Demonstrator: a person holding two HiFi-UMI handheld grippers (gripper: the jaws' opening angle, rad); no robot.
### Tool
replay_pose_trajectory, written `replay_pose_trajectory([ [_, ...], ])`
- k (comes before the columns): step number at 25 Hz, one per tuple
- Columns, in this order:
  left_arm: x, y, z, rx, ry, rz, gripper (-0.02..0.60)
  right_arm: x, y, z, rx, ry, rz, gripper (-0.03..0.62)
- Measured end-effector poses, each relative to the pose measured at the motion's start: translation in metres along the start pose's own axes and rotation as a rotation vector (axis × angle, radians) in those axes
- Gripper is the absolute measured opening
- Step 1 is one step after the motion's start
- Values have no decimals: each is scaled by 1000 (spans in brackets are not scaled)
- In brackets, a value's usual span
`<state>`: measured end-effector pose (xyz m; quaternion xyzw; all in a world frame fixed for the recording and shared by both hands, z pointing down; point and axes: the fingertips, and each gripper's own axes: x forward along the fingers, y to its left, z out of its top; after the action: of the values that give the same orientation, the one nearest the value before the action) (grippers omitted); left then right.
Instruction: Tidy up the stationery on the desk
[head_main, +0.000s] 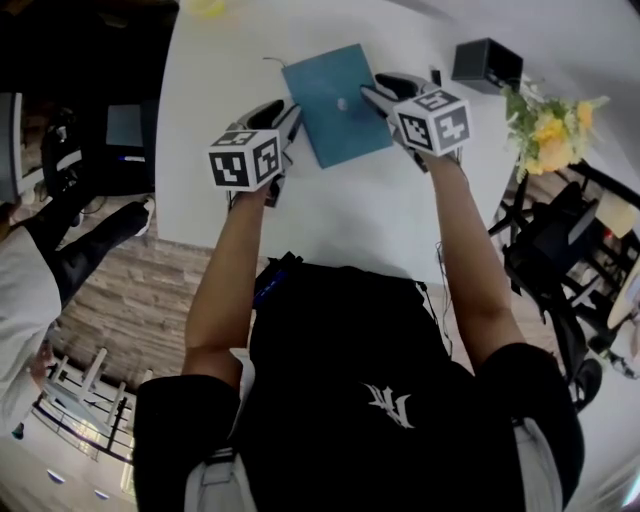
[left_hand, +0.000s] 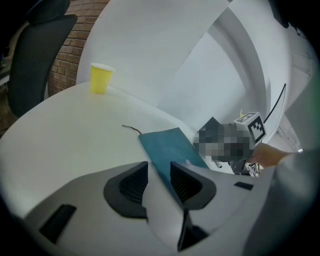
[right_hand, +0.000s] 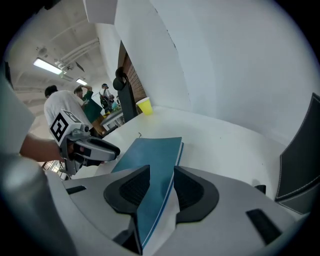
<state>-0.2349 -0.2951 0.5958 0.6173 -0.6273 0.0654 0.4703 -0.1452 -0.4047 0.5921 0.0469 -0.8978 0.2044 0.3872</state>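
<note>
A blue notebook (head_main: 335, 100) lies flat on the white desk (head_main: 220, 70). My left gripper (head_main: 289, 122) is at its left edge and my right gripper (head_main: 374, 93) at its right edge. In the left gripper view the notebook (left_hand: 170, 145) runs in between the pads of the left gripper (left_hand: 159, 172), with a gap showing on both sides. From the right gripper view, the notebook's (right_hand: 150, 155) edge stands between the jaws of the right gripper (right_hand: 161, 177), and the pads do not press on it. Both grippers are open.
A yellow paper cup (left_hand: 100, 78) stands at the desk's far edge. A black box (head_main: 487, 62) and yellow flowers (head_main: 550, 125) sit at the right. A thin dark wire (left_hand: 131, 129) lies by the notebook's far corner. People stand beyond the desk (right_hand: 65, 105).
</note>
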Motion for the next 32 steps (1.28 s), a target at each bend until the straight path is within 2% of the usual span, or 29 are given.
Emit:
replay_pose_trajectory([
  [3,6,-1,0,-5,9,12,144,4,-4,-6,9,25,-21,152],
  [7,11,-6,1,30,28,37,164,7,-7,-13,39,46,-29,152],
  [13,17,-10,1,41,51,59,164,12,-3,-17,67,41,-12,150],
  [20,18,-7,0,65,63,79,139,9,-4,-16,53,33,-59,127],
  [23,16,-5,-1,70,69,78,120,7,-2,-18,51,38,-76,123],
  [28,16,-8,-4,149,95,64,118,1,5,-30,59,57,-84,121],
  [32,10,-9,-13,174,135,40,113,-5,16,-47,66,74,-96,121],
])
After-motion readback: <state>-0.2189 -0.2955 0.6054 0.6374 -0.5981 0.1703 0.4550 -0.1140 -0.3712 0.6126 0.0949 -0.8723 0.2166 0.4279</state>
